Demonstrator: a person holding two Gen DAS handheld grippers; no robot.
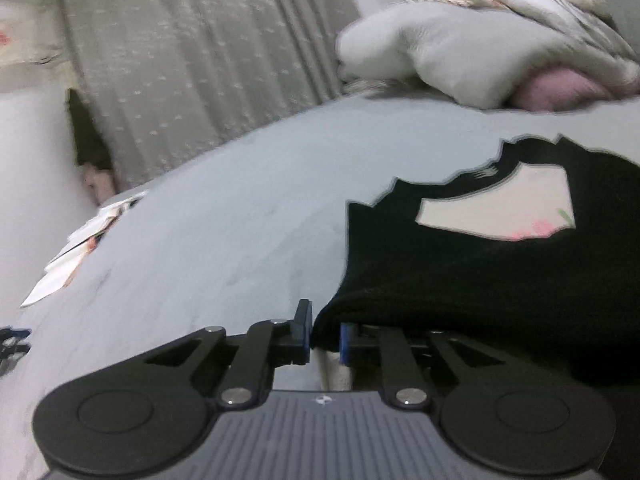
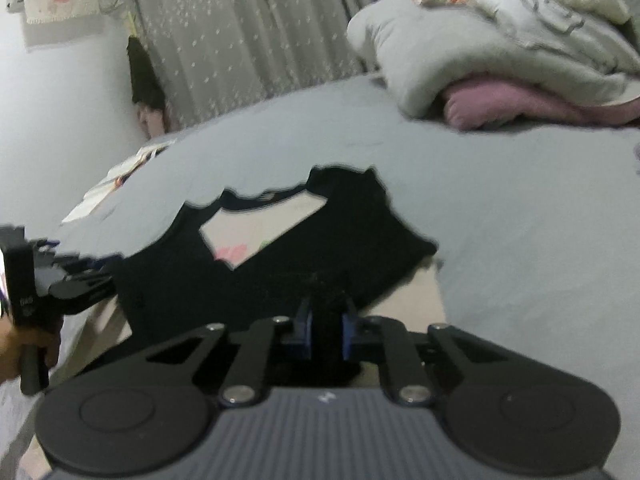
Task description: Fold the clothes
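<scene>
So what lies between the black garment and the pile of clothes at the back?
Only bare grey bedsheet separates black garment from pile, in both wrist views.

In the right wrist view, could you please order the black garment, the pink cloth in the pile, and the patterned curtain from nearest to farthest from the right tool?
1. Black garment: gripped in the right tool.
2. Pink cloth: upper right, under the pale bedding.
3. Patterned curtain: behind the bed, top centre.

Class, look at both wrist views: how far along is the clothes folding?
Done: nothing visibly folded yet. In hand: both tongs, left and right, pinch the near edge of the black garment on the bed. Left: folding it, then the heaped clothes pile.
</scene>
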